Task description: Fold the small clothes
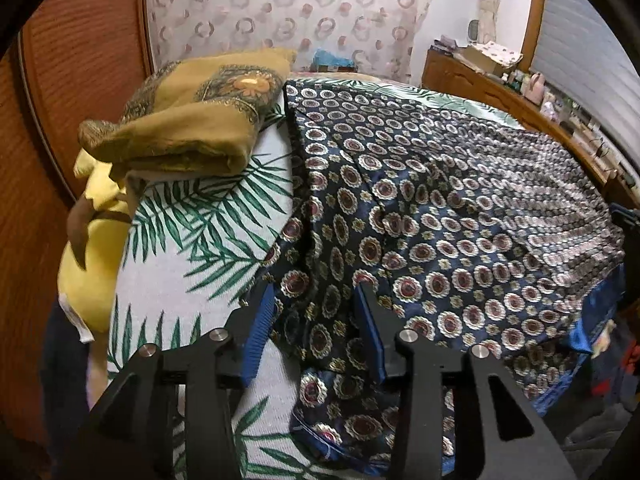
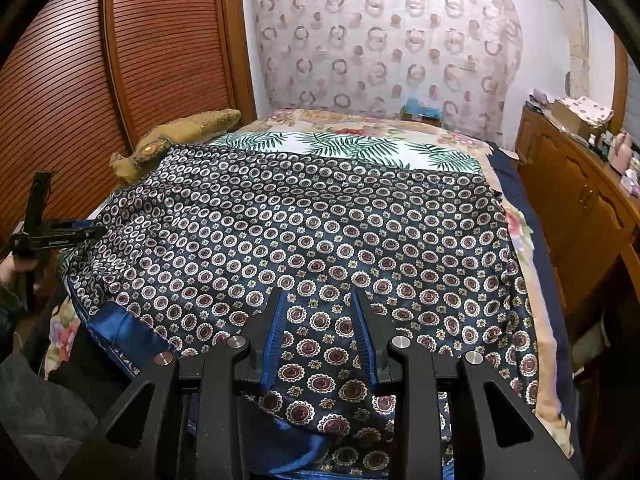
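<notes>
A navy garment with a red-and-white circle print (image 1: 420,208) lies spread over the bed; it fills the middle of the right wrist view (image 2: 312,232). My left gripper (image 1: 316,300) is open, its blue-padded fingers straddling the garment's near left edge. My right gripper (image 2: 320,300) is open, its fingers over the garment's near edge, where a blue satin lining (image 2: 120,328) shows. The left gripper also shows at the left edge of the right wrist view (image 2: 52,236).
A folded mustard patterned cloth (image 1: 192,120) lies on the palm-leaf bedsheet (image 1: 192,240) at the far left, above a yellow item (image 1: 96,248). A wooden louvred wardrobe (image 2: 120,60) stands left of the bed. A cluttered wooden dresser (image 2: 580,192) stands on the right.
</notes>
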Demonstrator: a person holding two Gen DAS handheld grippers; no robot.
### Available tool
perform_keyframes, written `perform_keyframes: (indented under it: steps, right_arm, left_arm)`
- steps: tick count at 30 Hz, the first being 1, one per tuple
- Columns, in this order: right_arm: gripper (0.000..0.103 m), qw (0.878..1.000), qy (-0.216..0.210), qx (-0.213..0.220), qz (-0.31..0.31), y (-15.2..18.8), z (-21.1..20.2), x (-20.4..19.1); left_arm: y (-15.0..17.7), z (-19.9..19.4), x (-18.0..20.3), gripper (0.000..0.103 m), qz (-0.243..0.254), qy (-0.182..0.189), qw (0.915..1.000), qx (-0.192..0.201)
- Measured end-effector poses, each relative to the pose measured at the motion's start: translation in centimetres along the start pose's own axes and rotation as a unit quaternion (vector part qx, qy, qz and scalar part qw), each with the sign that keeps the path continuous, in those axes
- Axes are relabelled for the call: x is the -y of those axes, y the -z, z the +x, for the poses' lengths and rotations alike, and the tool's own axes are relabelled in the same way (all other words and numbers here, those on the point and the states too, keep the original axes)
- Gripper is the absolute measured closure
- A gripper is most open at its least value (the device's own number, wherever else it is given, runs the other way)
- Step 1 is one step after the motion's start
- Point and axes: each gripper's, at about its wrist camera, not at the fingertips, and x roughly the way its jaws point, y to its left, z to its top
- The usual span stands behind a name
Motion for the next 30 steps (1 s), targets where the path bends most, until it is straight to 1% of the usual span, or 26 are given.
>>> perform_keyframes:
  steps: [5,7,9,10,12,16,17,18,19,20,21,22,23,24,25,26,28,30]
  right_arm:
    - [0.069,1.000,-0.002,-0.008,0.006,0.2,1.0,-0.3]
    - [0.069,1.000,-0.005,-0.009,0.008,0.4,1.1,-0.8]
    - [0.069,1.000,-0.009,-0.010,0.008,0.6,1.2,-0.8]
    - [0.069,1.000,-0.010,-0.011,0.009,0.6,1.2,-0.9]
    - [0.069,1.000,-0.014,-0.013,0.012,0.8,1.5,-0.9]
    - [0.069,0.999,-0.021,-0.019,0.015,1.2,1.9,-0.9]
    - [0.069,0.999,-0.022,-0.020,0.016,1.3,2.1,-1.0]
    - [0.069,0.999,-0.023,-0.021,0.015,1.4,2.2,-1.0]
    - [0.069,0.999,-0.024,-0.022,0.015,1.5,2.3,-1.0]
    - [0.069,0.999,-0.024,-0.022,0.016,1.6,2.5,-1.1]
    - [0.069,0.999,-0.025,-0.022,0.016,1.6,2.5,-1.1]
    - [0.069,0.999,-0.026,-0.021,0.017,1.6,2.6,-1.1]
    - [0.069,0.999,-0.026,-0.020,0.017,1.6,2.6,-1.1]
    - [0.069,0.999,-0.027,-0.020,0.018,1.6,2.6,-1.1]
    - [0.069,0.999,-0.029,-0.019,0.018,1.6,2.7,-1.0]
    - [0.069,0.999,-0.030,-0.018,0.019,1.5,2.7,-1.0]
    - [0.069,0.999,-0.030,-0.015,0.019,1.5,2.6,-0.9]
    - [0.069,0.999,-0.027,-0.011,0.021,1.6,2.4,-0.7]
  left_arm:
    - [-0.4,0.2,-0.3,0.057,0.010,-0.019,0.9998,0.004]
    - [-0.5,0.2,-0.4,0.053,0.009,-0.024,0.9997,0.005]
    - [-0.5,0.3,-0.7,0.043,0.007,-0.029,0.9995,0.005]
    - [-0.6,0.4,-1.0,0.040,0.004,-0.029,0.9996,0.002]
    - [-0.8,0.6,-1.6,0.029,0.000,-0.025,0.9997,-0.005]
    - [-1.1,0.9,-1.7,0.028,0.010,-0.014,0.9997,-0.016]
    - [-1.1,0.8,-1.5,0.031,0.013,-0.009,0.9998,-0.016]
    - [-0.9,0.7,-1.3,0.042,0.017,-0.002,0.9998,-0.013]
    - [-0.8,0.4,-0.9,0.048,0.023,0.006,0.9996,-0.012]
    - [-0.7,0.2,-0.6,0.059,0.026,0.015,0.9994,-0.014]
    - [-0.6,0.0,-0.5,0.073,0.025,0.023,0.9993,-0.015]
    - [-0.6,0.0,-0.3,0.080,0.023,0.035,0.9990,-0.017]
    - [-0.7,0.0,-0.2,0.096,0.022,0.056,0.9979,-0.025]
    - [-0.8,0.1,0.0,0.098,0.019,0.077,0.9963,-0.033]
    - [-0.9,0.1,0.2,0.099,0.019,0.088,0.9953,-0.036]
    - [-1.0,0.0,0.8,0.099,0.029,0.088,0.9951,-0.035]
    - [-1.5,-0.7,1.6,0.099,0.032,0.099,0.9944,-0.021]
    - [-2.5,-2.1,2.5,0.099,0.028,0.114,0.9931,0.003]
